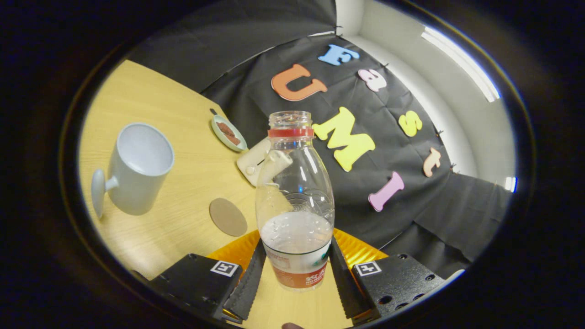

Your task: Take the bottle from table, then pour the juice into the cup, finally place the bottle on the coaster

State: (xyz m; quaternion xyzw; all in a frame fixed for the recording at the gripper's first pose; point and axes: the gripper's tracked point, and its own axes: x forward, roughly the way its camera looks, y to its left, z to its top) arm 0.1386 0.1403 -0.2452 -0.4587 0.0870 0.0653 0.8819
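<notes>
A clear plastic bottle point(295, 201) with a red neck ring and no cap stands between my fingers, holding whitish juice in its lower part. My gripper point(296, 269) is shut on the bottle, both fingers pressing its labelled lower body. The bottle is lifted and the whole scene looks tilted. A pale grey cup point(137, 169) with a handle stands on the wooden table point(178, 109), beyond my fingers to the left; its inside looks empty. A round brown coaster point(227, 216) lies flat on the table between the cup and the bottle.
A small oval dish point(228, 132) with brown pieces lies farther back on the table. A cream-coloured boxy object point(253, 161) sits behind the bottle. An orange-yellow ribbed mat point(237, 249) lies under the bottle near my fingers. The black cloth wall point(402, 192) rises past the table's edge.
</notes>
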